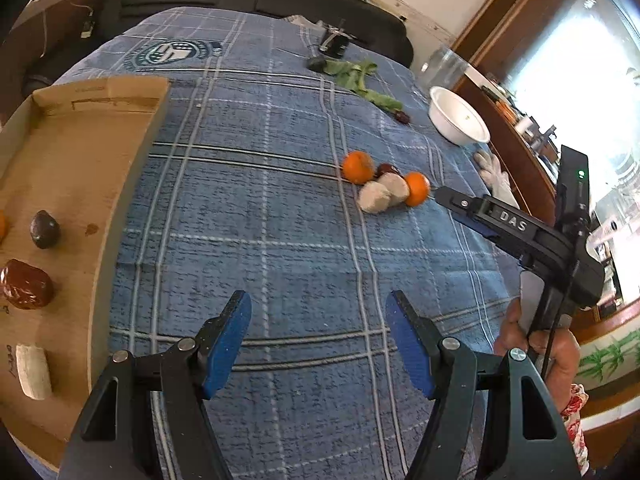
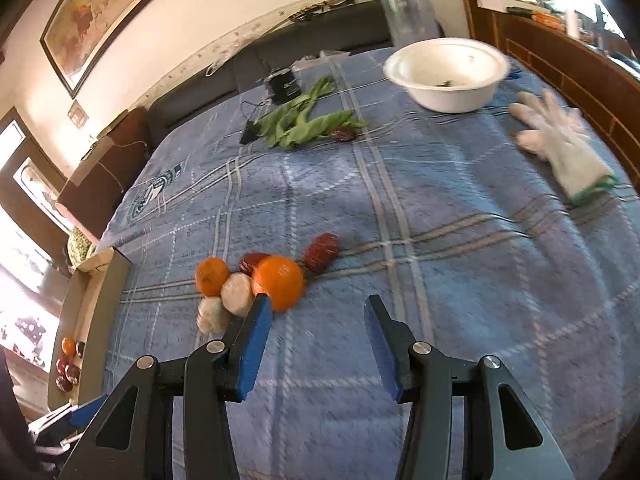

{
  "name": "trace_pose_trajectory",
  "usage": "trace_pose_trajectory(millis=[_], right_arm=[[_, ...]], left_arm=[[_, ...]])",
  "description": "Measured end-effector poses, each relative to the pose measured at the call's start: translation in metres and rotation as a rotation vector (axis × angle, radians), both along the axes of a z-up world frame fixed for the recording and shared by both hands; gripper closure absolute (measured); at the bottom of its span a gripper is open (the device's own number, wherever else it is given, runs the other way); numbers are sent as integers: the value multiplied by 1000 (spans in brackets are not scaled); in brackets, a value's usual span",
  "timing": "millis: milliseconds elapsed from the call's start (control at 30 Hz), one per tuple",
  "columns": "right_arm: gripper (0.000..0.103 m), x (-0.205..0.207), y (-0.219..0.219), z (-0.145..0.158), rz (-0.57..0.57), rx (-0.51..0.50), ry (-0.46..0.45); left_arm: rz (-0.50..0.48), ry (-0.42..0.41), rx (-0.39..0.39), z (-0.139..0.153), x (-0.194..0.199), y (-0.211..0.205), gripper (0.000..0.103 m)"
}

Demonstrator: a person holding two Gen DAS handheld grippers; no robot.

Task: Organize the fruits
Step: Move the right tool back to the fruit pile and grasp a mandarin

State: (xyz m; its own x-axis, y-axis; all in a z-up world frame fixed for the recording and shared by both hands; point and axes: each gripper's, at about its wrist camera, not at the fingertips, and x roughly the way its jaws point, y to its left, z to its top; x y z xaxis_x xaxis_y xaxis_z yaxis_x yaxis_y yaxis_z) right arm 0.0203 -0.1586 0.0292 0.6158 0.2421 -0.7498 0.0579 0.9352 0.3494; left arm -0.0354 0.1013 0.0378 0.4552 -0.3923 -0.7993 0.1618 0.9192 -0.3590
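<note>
A cluster of fruits lies on the blue plaid cloth (image 1: 260, 208): two oranges (image 2: 278, 282) (image 2: 211, 276), two pale pieces (image 2: 237, 294), and dark red dates (image 2: 321, 252). The cluster also shows in the left wrist view (image 1: 386, 184). My right gripper (image 2: 316, 312) is open and empty, just in front of the near orange; it also shows at the right of the left wrist view (image 1: 444, 194). My left gripper (image 1: 318, 308) is open and empty over bare cloth, beside the cardboard tray (image 1: 120, 184), which holds a dark fruit (image 1: 45, 229), a date (image 1: 26, 284) and a pale piece (image 1: 35, 370).
A white bowl (image 2: 448, 74) stands at the far right, with a white glove (image 2: 560, 144) beside it. Green leaves (image 2: 304, 122) and one more date (image 2: 344, 134) lie at the back. A clear jar (image 2: 408, 16) and a dark sofa back stand behind the cloth.
</note>
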Motion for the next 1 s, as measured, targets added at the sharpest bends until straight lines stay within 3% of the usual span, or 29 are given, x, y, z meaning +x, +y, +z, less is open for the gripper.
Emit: trace_pose_trajectory(millis=[133,367,533,600,667,800,867,900,1000], right_arm=[[51,23,13,-12,4,18,16],[51,28,19,-16,23,15,-20],[64,30,16,-17,62,49,-33],[64,28,14,-13,46,18,-49],[64,24,9,-8,11,-23,-68],[64,20,-9,-5,-53,-71,-78],[64,21,-21,-6,-71,-39,-68],[64,22,-26,-7,-77,-7,-62],[62,24,-38,-13,-77,86,-40]], left_arm=[[24,-6,-4,-2,9,2,34],[19,-26,-1,-7,31,-14,34],[-34,-63,11,-12,53,-50,34],[-58,-87,35,-14,63,-66,35],[-78,-110,58,-17,71,-79,40],[-103,-113,114,-30,88,-94,64],[-109,-137,130,-30,89,-95,73],[-117,-136,127,-31,90,-93,83],[-123,-135,98,-33,90,-87,87]])
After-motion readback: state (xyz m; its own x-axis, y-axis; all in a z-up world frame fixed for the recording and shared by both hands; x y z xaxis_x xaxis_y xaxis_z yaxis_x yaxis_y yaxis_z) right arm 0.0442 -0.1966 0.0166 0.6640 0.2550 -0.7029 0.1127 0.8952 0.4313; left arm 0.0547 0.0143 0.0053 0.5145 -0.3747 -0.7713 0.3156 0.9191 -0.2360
